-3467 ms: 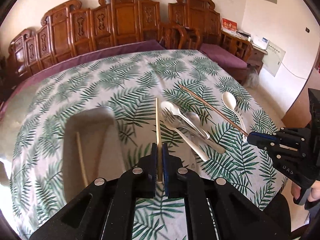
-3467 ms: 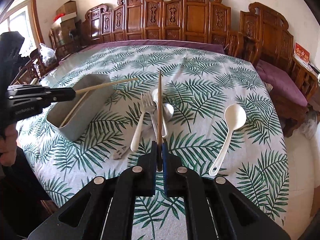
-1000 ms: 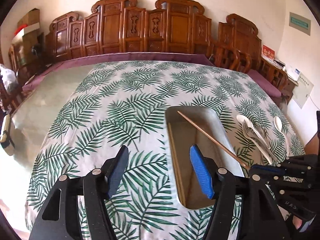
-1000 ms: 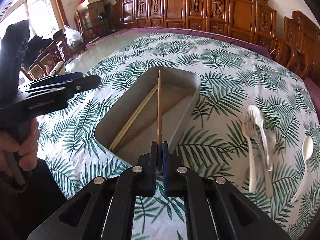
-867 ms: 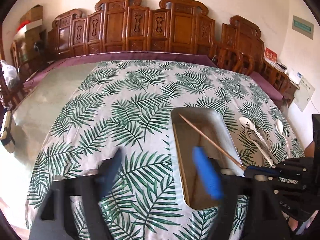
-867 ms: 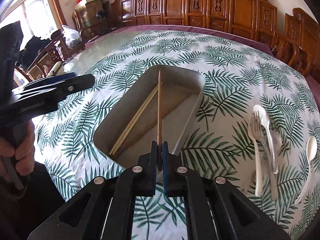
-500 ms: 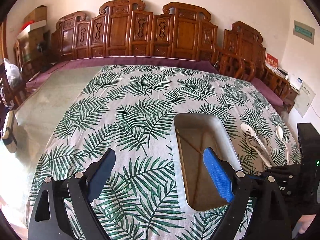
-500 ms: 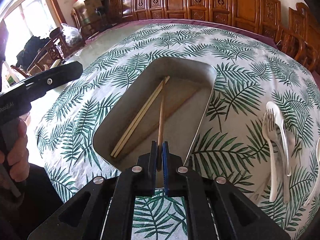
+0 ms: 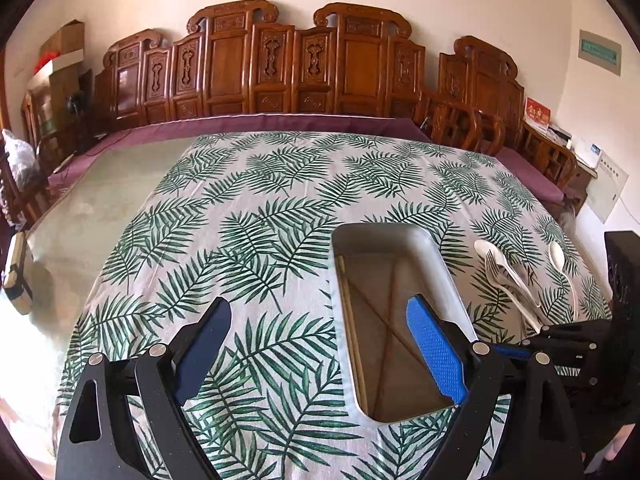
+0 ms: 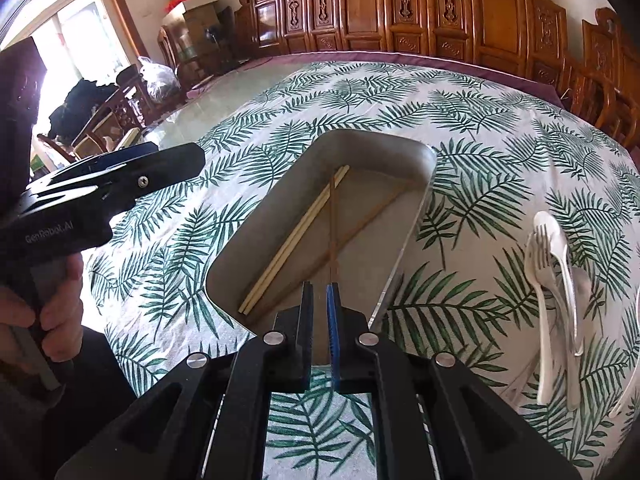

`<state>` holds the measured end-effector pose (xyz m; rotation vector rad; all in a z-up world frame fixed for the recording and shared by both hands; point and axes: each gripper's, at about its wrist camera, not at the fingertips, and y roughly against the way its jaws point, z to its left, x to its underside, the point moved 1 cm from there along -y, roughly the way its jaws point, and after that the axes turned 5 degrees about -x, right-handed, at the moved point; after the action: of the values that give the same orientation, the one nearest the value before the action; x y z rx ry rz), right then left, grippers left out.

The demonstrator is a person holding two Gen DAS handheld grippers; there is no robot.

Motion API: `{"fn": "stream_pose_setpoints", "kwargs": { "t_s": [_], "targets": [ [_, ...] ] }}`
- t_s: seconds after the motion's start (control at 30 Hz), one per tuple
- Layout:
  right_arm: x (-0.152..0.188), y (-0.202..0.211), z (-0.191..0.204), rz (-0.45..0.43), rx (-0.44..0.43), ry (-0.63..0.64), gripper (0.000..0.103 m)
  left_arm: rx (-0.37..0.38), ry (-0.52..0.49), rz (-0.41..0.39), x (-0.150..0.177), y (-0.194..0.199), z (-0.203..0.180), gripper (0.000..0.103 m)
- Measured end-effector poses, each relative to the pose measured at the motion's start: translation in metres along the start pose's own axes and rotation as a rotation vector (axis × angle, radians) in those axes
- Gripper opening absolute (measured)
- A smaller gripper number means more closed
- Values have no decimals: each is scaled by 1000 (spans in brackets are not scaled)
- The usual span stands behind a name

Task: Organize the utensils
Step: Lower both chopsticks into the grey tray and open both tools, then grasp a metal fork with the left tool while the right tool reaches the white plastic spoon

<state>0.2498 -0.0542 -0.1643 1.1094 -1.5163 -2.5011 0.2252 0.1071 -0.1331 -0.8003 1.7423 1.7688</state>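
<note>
A grey oblong tray [image 10: 376, 144] sits on the leaf-print tablecloth. In it lie a pale pair of chopsticks [image 10: 296, 236] and two brown chopsticks that cross. My right gripper [image 10: 319, 290] hangs over the tray's near end with a narrow gap between its jaws. One brown chopstick [image 10: 332, 228] lies just ahead of them, its near end at the blue pad's tip, and the pads do not press it. My left gripper [image 9: 316, 312] is wide open and empty above the cloth, left of the tray [image 9: 380, 232]. The right gripper [image 9: 516, 349] shows low on the right.
White plastic fork and spoons [image 10: 552, 264] lie in a heap on the cloth right of the tray, with one spoon [image 9: 560, 264] apart from them. Carved wooden chairs [image 9: 304, 68] ring the table's far side. A hand [image 10: 36, 320] holds the left gripper [image 10: 120, 176].
My right gripper has sunk toward the tray with the brown chopstick, and its jaws have parted slightly. The left gripper's jaws have spread wider, and it holds nothing.
</note>
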Motion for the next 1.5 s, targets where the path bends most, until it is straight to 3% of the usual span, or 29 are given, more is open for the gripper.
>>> {"fn": "stream_pose_setpoints", "kwargs": {
  "t_s": [0.23, 0.43, 0.63, 0.77, 0.83, 1.1, 1.5],
  "targets": [
    [16, 43, -27, -49, 51, -12, 9, 27, -27, 0, 4, 2, -23, 86],
    [45, 94, -73, -68, 179, -20, 13, 49, -67, -35, 9, 19, -54, 86],
    [73, 136, -124, -100, 253, -90, 14, 99, -91, -27, 13, 35, -88, 86],
    [87, 155, -151, -131, 276, -131, 27, 99, -121, -15, 16, 39, -111, 86],
    [93, 159, -163, -139, 283, -153, 28, 102, -127, -5, 18, 39, -121, 86],
    [111, 160, -201, -120, 303, -229, 28, 122, -209, 82, 16, 14, -179, 86],
    [124, 161, -232, -117, 303, -306, 28, 158, -221, 253, 2, -63, -224, 86]
  ]
}}
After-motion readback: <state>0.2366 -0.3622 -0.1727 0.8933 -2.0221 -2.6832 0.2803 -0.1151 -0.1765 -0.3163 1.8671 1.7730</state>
